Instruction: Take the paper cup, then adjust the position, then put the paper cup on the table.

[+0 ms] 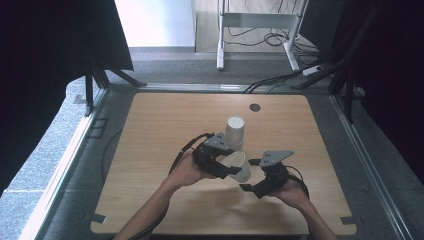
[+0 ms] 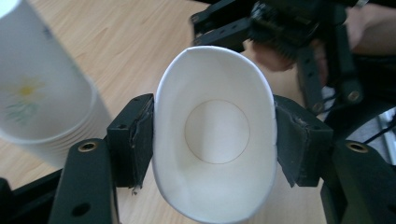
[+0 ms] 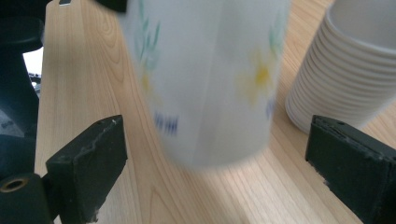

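Here, one single paper cup [image 1: 239,165] is being held on its side just above the wooden table [image 1: 150,150], near its middle, with its open mouth turned toward the left gripper [image 1: 231,169]. In the left gripper view that cup [image 2: 215,135] is being squeezed between the two black pads [image 2: 139,140], so that its rim is being pressed into an oval. One stack of nested cups [image 1: 234,131] is being left standing upside down just behind the held cup; in the right gripper view its ribbed rims [image 3: 336,84] are being seen at the upper right.

The right gripper [image 1: 252,176] is being kept wide apart, with the blurred flowered cup [image 3: 210,79] lying between its pads [image 3: 88,168] and touched by neither. Two hands are counted: the left hand [image 1: 187,170] is being brought in from the lower left, its gripper pointing rightward and level, while the right hand [image 1: 292,192] is being held at the lower right, its gripper aimed leftward at the cup's base.
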